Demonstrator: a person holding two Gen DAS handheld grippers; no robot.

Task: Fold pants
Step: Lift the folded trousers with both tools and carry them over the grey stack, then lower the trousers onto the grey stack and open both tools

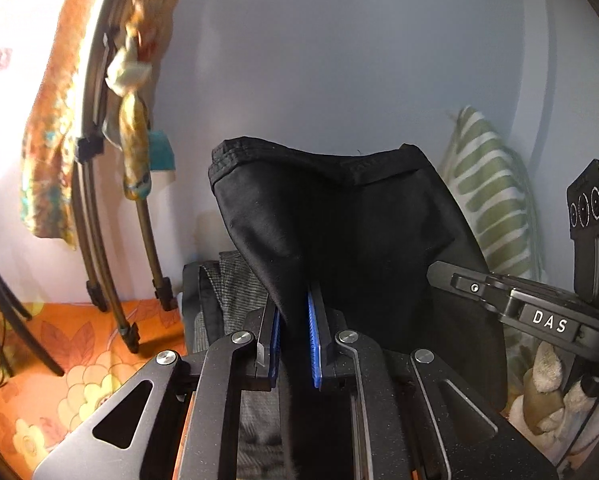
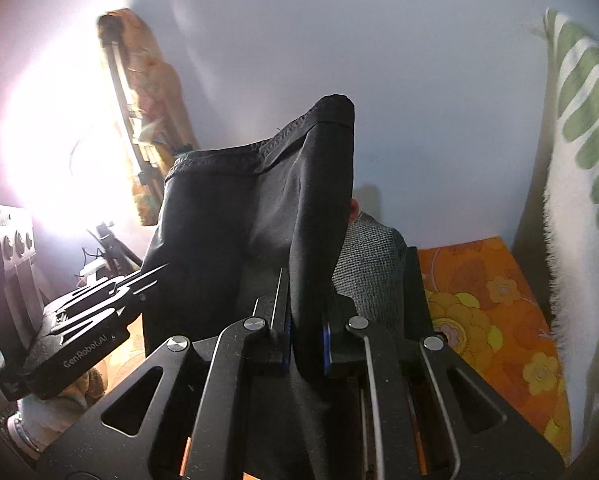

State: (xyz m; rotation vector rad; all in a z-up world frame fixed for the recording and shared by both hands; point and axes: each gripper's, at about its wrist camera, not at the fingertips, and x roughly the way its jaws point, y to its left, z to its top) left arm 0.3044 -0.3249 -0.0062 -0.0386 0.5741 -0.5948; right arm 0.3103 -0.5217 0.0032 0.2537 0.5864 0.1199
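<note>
The left gripper (image 1: 293, 336) has its jaws nearly closed, pinching a fold of the black pants (image 1: 339, 220) between the blue pads (image 1: 313, 344). The right gripper (image 2: 305, 340) does the same, its jaws narrow and clamped on another fold of the pants (image 2: 235, 220). The cloth rises from both grips and stands up in front of the cameras, with the stitched hem (image 1: 299, 156) at the top, so the pants are held off the bed (image 2: 479, 300) between the two grippers. A grey garment (image 2: 371, 264) lies beyond on the orange sheet.

To do this step well, I judge both grips should stay firm and level with each other, keeping the held edge taut so the layers line up before the cloth is laid down flat; a slack middle would likely leave a crooked crease.

Both grippers point forward and somewhat upward toward the far wall (image 1: 339, 60), side by side and near each other; each shows at the edge of the other's view. A striped towel (image 2: 579, 160) hangs at the right
</note>
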